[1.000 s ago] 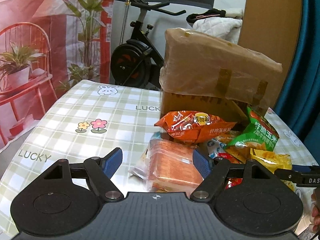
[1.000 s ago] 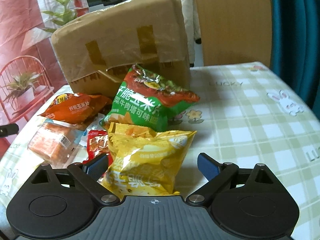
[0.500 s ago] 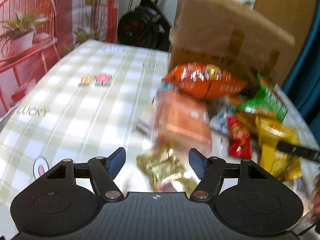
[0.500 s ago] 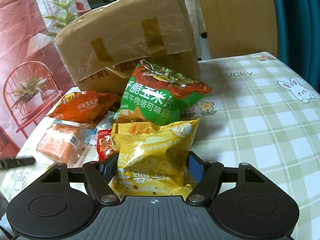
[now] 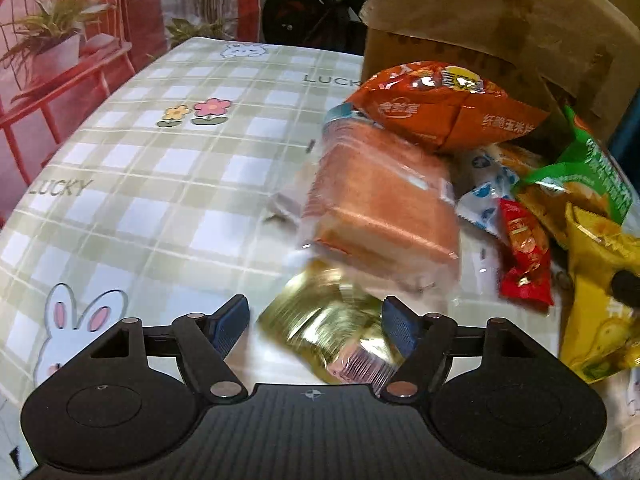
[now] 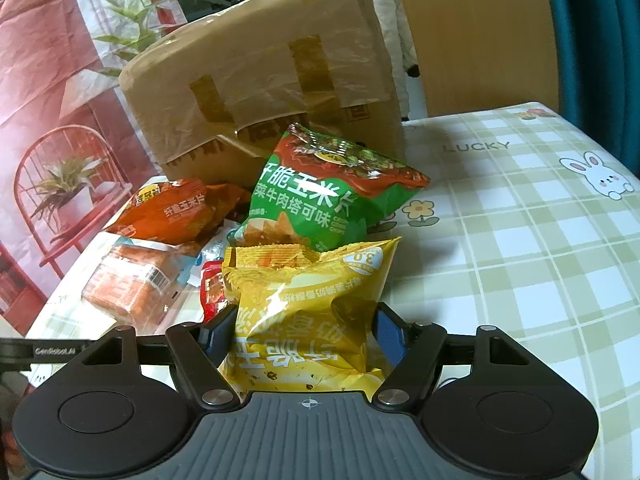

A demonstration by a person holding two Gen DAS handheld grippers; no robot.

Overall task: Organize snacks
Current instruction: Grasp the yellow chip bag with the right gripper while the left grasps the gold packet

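Yellow chip bag being squeezed upright between blue pads. Green bag being leaned on brown box behind it. Orange bag being rested on bread pack. Gold packet being seen blurred on table.

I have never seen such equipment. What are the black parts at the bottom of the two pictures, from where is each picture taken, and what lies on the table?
No robot is here: a person holds one two-finger gripper in each hand, and a camera on each looks forward along its fingers. The black parts are the grippers themselves.

In the left view, the left gripper stands open around a gold packet on the checked tablecloth; its jaws have just been opening a little. Whether they touch the packet is hard to tell.

In the right view, the right gripper has just closed on a yellow chip bag and pinches it.

Also there: a green bag, an orange bag, wrapped bread, a small red packet and a taped cardboard box.
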